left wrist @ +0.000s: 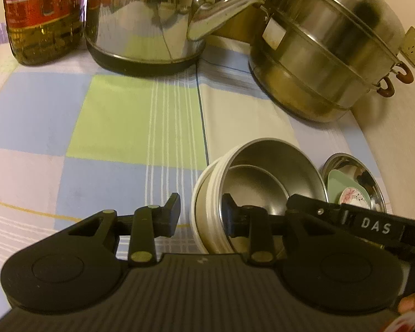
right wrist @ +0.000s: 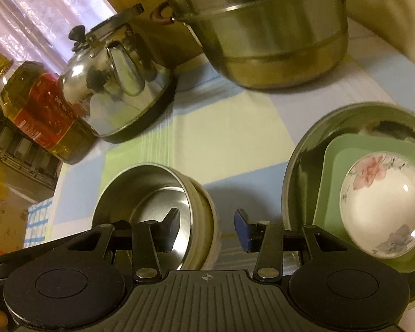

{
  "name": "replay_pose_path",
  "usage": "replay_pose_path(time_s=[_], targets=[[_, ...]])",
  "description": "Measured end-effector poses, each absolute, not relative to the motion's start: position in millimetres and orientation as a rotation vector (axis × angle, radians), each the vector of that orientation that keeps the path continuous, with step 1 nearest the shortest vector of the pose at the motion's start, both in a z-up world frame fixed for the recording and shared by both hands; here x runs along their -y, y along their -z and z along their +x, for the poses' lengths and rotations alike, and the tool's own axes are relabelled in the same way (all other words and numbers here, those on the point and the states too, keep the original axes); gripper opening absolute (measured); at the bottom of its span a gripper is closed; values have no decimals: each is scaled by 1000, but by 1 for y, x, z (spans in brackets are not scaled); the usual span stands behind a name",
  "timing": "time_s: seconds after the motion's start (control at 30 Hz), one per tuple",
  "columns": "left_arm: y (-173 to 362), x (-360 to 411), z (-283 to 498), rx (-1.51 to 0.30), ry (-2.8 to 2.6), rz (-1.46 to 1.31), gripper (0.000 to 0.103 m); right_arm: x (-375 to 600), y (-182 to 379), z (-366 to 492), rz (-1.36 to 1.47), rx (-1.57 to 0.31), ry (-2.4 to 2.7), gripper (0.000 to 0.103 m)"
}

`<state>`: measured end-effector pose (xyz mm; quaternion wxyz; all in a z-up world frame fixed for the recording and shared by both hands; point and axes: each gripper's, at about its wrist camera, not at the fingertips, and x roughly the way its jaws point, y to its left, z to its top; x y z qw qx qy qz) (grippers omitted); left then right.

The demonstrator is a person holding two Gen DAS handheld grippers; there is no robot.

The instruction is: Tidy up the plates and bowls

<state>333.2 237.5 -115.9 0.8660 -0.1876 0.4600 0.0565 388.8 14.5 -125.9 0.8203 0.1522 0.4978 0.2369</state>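
both tongs (left wrist: 200,211) (right wrist: 207,228) stand parted astride the steel bowl's (left wrist: 274,171) rim, hiding its near edge.

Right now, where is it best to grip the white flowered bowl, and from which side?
Probably its raised rim. The flowered bowl leans tilted in the green dish inside the steel basin. Come from above with one of the fingers inside and one outside; its glossy round wall offers nothing else.

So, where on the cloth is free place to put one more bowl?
Free: the checked cloth in front of the kettle and oil bottle, left of the nested steel bowls. Crowded: the right side, where the steel basin with green plate and flowered bowl sits below the steamer pot.
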Motion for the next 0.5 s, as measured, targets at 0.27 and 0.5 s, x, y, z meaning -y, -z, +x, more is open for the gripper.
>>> replay_pose_path(time_s=[0.27, 0.5], targets=[[121, -237, 333, -972, -89, -436, 28, -13, 136, 392, 384, -1103, -510, 30], [119, -229, 326, -1002, -74, -434, 28, -8, 133, 385, 370, -1140, -477, 26]])
